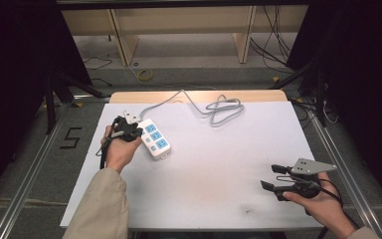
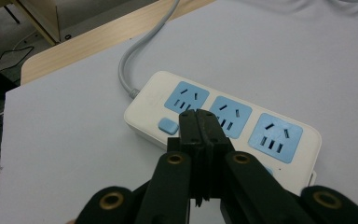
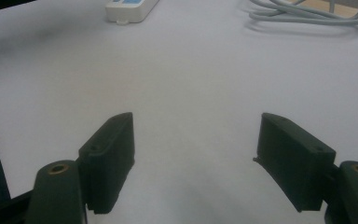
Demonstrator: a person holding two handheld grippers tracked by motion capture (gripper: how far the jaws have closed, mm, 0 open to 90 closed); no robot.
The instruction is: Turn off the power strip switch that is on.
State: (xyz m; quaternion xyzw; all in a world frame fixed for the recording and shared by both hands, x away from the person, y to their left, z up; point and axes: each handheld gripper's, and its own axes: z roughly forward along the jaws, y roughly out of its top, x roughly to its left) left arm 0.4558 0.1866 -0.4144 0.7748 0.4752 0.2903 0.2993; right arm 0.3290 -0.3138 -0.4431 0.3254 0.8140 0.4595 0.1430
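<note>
Power strip (image 2: 223,128) on desk (image 1: 214,164) judged rigid, light, slick; best gripped across narrow sides. Left claw (image 2: 199,122) closed, empty, poised over switch (image 2: 168,126); right claw (image 3: 198,135) held wide, empty.

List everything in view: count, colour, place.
power strip: 1, white with three blue sockets and a blue switch, left part of the board
cable: 1, grey, runs from the strip and loops at the far middle
board: 1, white, covers the table
table edge: 1, light wood, far side
shelf unit: 1, light wood, on the floor beyond
left gripper: 1, black, shut, tips over the strip by the switch
right gripper: 1, black, open, over bare board at near right
</note>
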